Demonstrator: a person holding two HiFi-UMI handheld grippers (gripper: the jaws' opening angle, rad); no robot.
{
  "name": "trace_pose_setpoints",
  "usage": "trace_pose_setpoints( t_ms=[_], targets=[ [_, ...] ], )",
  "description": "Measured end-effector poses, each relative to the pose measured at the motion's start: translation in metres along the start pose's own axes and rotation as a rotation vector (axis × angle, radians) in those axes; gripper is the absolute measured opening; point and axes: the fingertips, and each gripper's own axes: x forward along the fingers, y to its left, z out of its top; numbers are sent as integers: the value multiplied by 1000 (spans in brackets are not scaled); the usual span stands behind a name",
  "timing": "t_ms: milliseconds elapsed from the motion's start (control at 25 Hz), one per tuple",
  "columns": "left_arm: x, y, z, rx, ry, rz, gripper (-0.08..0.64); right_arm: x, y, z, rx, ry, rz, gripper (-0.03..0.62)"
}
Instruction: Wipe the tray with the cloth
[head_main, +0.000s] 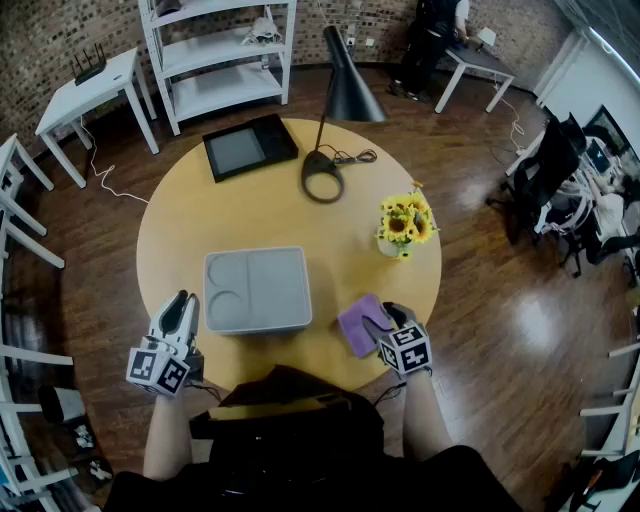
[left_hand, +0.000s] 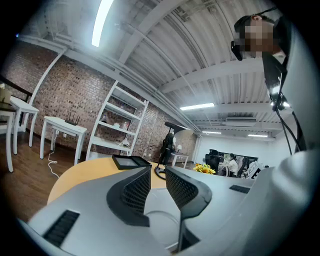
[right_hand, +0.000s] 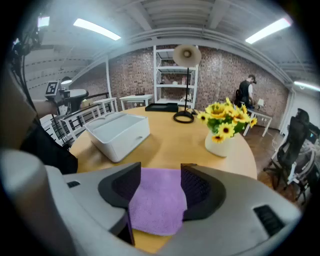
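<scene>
tray (head_main: 257, 290) mid-table (head_main: 190, 220) | cloth (head_main: 356, 322) right of tray | flowers (head_main: 405, 222) behind cloth | lamp (head_main: 352, 92) behind tray

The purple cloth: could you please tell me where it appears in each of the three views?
Head view: the purple cloth lies right of centre, low in the picture, just right of the grey tray.
Left gripper view: not in it.
Right gripper view: bottom centre, flat on the table between the open tongs of the right gripper.
Shared landmark: the sunflowers.
</scene>
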Motion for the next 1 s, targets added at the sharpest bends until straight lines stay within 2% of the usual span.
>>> trace_pose_setpoints(
  t_ms=[120, 160, 280, 360, 440, 560, 640, 720, 840, 1000],
  targets=[
    [6, 7, -22, -54, 55, 35, 93, 28, -8, -26, 55, 106, 8, 258],
    [6, 8, -27, -60, 73, 42, 131, 36, -9, -36, 60, 150, 5, 258],
    [1, 8, -35, -76, 99, 56, 135, 49, -11, -66, 64, 284, -12, 258],
    [-4, 10, -37, -92, 100, 69, 135, 52, -11, -72, 87, 299, -20, 251],
    [-10, 16, -40, -109, 99, 82, 135, 52, -6, -71, 86, 292, -13, 228],
    [-15, 22, -42, -128, 102, 106, 135, 54, 5, -69, 72, 288, 21, 135],
    [-15, 23, -43, -134, 102, 109, 135, 54, 6, -68, 119, 275, 40, 105],
    [-15, 23, -43, -136, 100, 102, 135, 50, 4, -61, 215, 226, 55, 95],
    [-16, 26, -44, -126, 102, 92, 135, 39, 2, -32, 302, 110, 58, 94],
    [-19, 35, -52, -125, 129, 102, 135, 28, 11, 34, 251, -26, 55, 94]
  ],
)
